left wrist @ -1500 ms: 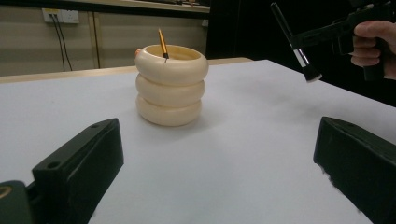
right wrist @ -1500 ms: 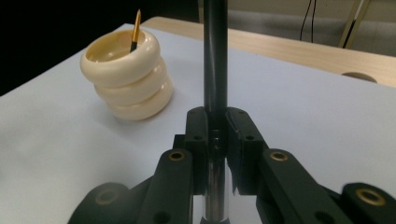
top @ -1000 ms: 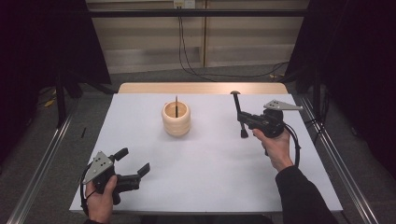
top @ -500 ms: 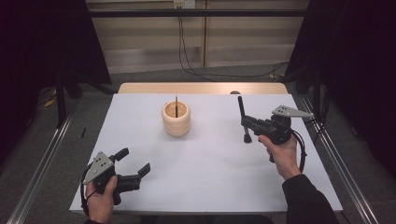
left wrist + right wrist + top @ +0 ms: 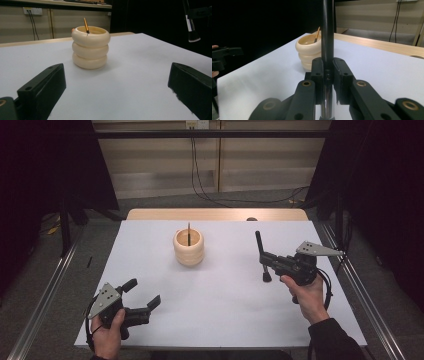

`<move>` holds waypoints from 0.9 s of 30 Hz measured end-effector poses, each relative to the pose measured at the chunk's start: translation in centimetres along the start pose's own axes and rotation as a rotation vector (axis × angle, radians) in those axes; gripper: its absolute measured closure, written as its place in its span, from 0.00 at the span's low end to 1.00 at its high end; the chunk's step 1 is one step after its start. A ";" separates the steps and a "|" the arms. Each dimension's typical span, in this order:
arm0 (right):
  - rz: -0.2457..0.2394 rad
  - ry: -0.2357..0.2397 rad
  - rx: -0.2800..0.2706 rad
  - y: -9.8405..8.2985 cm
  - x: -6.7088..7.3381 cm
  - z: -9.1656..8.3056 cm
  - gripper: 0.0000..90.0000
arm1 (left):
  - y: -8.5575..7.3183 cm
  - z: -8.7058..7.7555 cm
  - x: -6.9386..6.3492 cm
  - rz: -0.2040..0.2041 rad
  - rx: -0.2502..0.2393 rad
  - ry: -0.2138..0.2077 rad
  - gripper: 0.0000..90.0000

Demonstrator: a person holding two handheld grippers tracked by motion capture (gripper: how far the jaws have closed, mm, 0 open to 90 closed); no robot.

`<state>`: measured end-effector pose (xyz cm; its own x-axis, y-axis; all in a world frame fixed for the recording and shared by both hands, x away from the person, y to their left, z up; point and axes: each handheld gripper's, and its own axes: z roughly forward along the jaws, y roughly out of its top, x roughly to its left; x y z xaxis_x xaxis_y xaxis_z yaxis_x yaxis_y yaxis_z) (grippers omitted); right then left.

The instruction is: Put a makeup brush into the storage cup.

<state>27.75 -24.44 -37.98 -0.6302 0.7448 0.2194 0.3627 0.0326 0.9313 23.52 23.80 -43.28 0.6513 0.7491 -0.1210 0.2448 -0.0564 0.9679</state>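
My right gripper (image 5: 263, 259) (image 5: 328, 72) is shut on a black make-up brush (image 5: 261, 251) (image 5: 327, 30), held upright over the right side of the white table (image 5: 225, 315) with its head down. The brush's bristle end (image 5: 193, 35) hangs just above the table in the left gripper view. A cream ringed holder (image 5: 189, 248) (image 5: 91, 47) (image 5: 309, 51) stands at the table's middle back, with a thin gold-collared brush (image 5: 86, 26) leaning inside it. My left gripper (image 5: 143, 293) (image 5: 115, 85) rests open at the near left corner, aimed at the holder, with nothing between its jaws.
A wooden strip (image 5: 215, 214) runs along the table's far edge. Metal rails (image 5: 45, 295) flank the table on both sides. Cables (image 5: 200, 175) hang down the wall behind. Dark curtains stand at the left and right.
My right gripper has carried the brush to the right and toward the near edge of the table. The left gripper and the holder have stayed put.
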 end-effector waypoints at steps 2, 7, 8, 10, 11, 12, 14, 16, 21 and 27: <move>-0.001 0.004 0.002 -0.1 0.2 -0.3 0.89 | 0.0 0.0 0.0 0.001 -0.003 -0.007 0.02; 0.004 0.009 0.002 -0.8 0.3 -1.3 0.89 | 0.0 0.0 -0.1 -0.003 -0.006 -0.007 0.02; 0.011 0.009 -0.002 -1.0 0.3 -1.4 0.89 | 0.0 -0.1 -0.1 -0.001 -0.005 -0.006 0.02; 0.006 0.010 0.000 -1.2 0.4 -1.8 0.89 | 0.0 0.0 -0.1 0.001 0.000 -0.007 0.02; 0.012 0.010 -0.002 -1.2 0.5 -1.9 0.89 | 0.0 0.0 -0.2 -0.002 -0.003 -0.007 0.02; 0.011 0.011 -0.009 -1.3 0.5 -2.1 0.89 | 0.0 -0.1 -0.1 0.001 -0.001 -0.008 0.02; 0.019 0.017 -0.015 -1.3 0.6 -2.5 0.89 | 0.0 -0.1 -0.2 -0.004 -0.006 -0.005 0.02; 0.025 0.024 -0.014 -1.5 0.8 -2.8 0.89 | 0.1 -0.2 -0.1 -0.002 -0.007 -0.003 0.02; 0.013 0.050 0.005 -1.7 1.1 -2.8 0.89 | 0.0 -0.1 -0.1 0.003 0.000 -0.013 0.02; -0.027 0.101 0.011 -1.4 1.6 -2.4 0.89 | 0.0 0.1 -0.3 0.018 0.013 -0.017 0.02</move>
<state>24.59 -24.95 -38.22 -0.7059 0.6724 0.2228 0.3518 0.0599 0.9341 23.37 23.49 -43.26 0.6678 0.7365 -0.1075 0.2419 -0.0782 0.9671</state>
